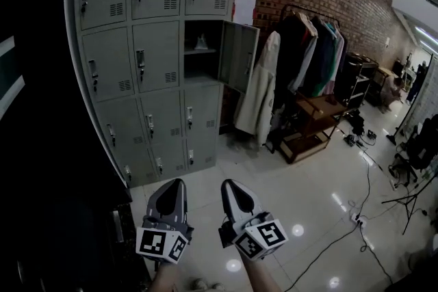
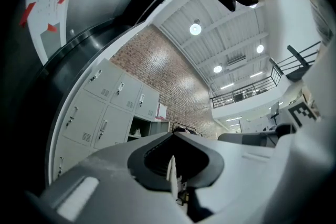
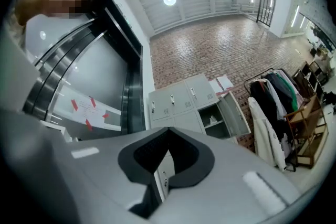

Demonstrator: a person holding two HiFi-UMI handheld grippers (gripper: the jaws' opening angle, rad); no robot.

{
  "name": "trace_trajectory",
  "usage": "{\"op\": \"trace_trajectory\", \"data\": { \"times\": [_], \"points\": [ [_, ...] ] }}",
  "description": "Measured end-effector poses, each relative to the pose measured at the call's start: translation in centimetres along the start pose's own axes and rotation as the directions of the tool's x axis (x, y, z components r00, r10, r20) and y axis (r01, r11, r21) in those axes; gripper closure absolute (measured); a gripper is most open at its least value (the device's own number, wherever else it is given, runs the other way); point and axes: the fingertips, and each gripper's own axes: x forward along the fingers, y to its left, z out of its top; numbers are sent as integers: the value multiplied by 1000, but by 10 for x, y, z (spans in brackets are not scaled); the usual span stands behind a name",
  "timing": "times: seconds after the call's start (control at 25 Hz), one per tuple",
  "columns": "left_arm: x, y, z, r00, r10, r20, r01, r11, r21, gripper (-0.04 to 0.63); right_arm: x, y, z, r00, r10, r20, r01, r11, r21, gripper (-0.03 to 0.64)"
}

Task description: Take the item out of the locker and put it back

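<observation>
A bank of grey lockers (image 1: 147, 58) stands against the brick wall. One locker in the middle row, right column, is open (image 1: 202, 51), with its door (image 1: 239, 55) swung out to the right. A small pale item (image 1: 200, 43) sits on its shelf, too small to make out. Both grippers are low in the head view, far from the lockers, and point towards them. My left gripper (image 1: 171, 198) is shut and holds nothing. My right gripper (image 1: 236, 200) is shut and holds nothing. The open locker (image 2: 137, 130) (image 3: 212, 119) shows beyond the jaws in each gripper view.
A rack of coats and jackets (image 1: 308, 55) stands right of the lockers, with a low wooden bench (image 1: 311, 123) under it. Cables (image 1: 356, 215) run over the glossy floor at the right. A dark wall (image 1: 41, 147) fills the left side.
</observation>
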Motion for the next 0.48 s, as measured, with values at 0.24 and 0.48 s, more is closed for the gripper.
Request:
{"op": "trace_trajectory", "data": {
  "times": [0.24, 0.48],
  "points": [
    [-17, -22, 10, 1000, 17, 17, -17, 1000, -19, 592, -18, 9, 23, 999, 24, 22, -24, 1000, -18, 614],
    [-33, -18, 9, 999, 45, 12, -45, 999, -21, 592, -22, 28, 17, 999, 53, 2, -52, 998, -28, 615]
  ]
}}
